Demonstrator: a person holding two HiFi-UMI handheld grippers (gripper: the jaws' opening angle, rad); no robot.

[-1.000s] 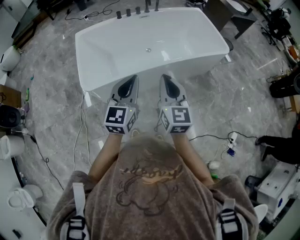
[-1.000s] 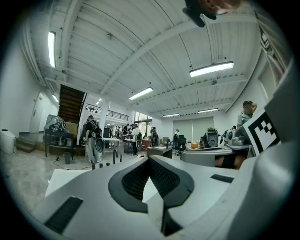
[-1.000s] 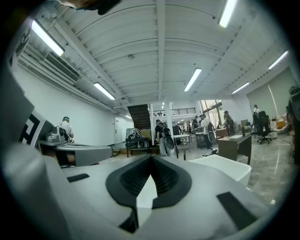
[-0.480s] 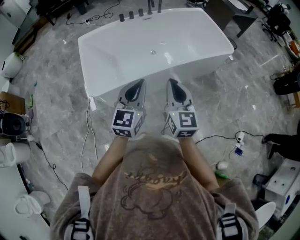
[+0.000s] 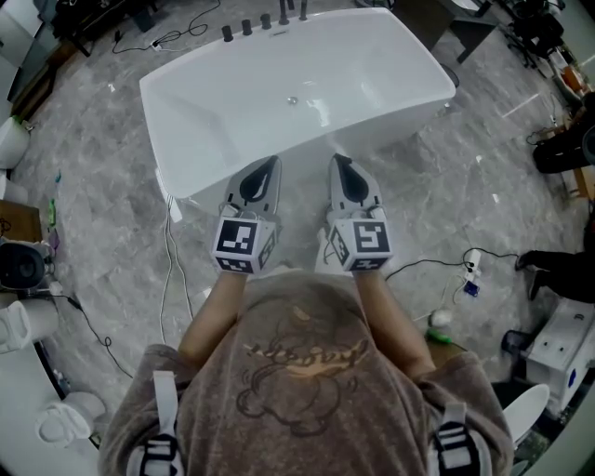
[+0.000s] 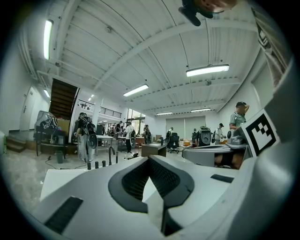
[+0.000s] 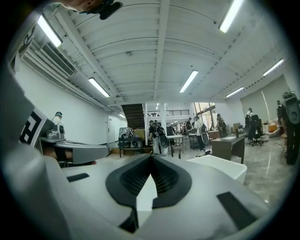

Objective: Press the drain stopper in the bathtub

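A white freestanding bathtub (image 5: 186, 102) fills the upper middle of the head view. Its small round metal drain stopper (image 5: 292, 99) sits in the tub floor. Both grippers are held side by side above the floor, just short of the tub's near rim. My left gripper (image 5: 271, 160) is shut, its tips meeting, with nothing in it. My right gripper (image 5: 336, 158) is shut and empty too. In the left gripper view the left gripper (image 6: 150, 158) points level over the tub rim (image 6: 70, 176). The right gripper (image 7: 151, 155) shows the tub's corner (image 7: 220, 165) at right.
Dark tap fittings (image 5: 265, 20) stand on the tub's far rim. Cables (image 5: 167, 270) run over the grey marble floor at left, and another cable with a plug (image 5: 468, 270) lies at right. White fixtures (image 5: 28, 311) stand at far left. People and desks fill the hall behind.
The view has shifted slightly, so the tub sits a little further left and up. Both grippers stay shut, side by side before the near rim.
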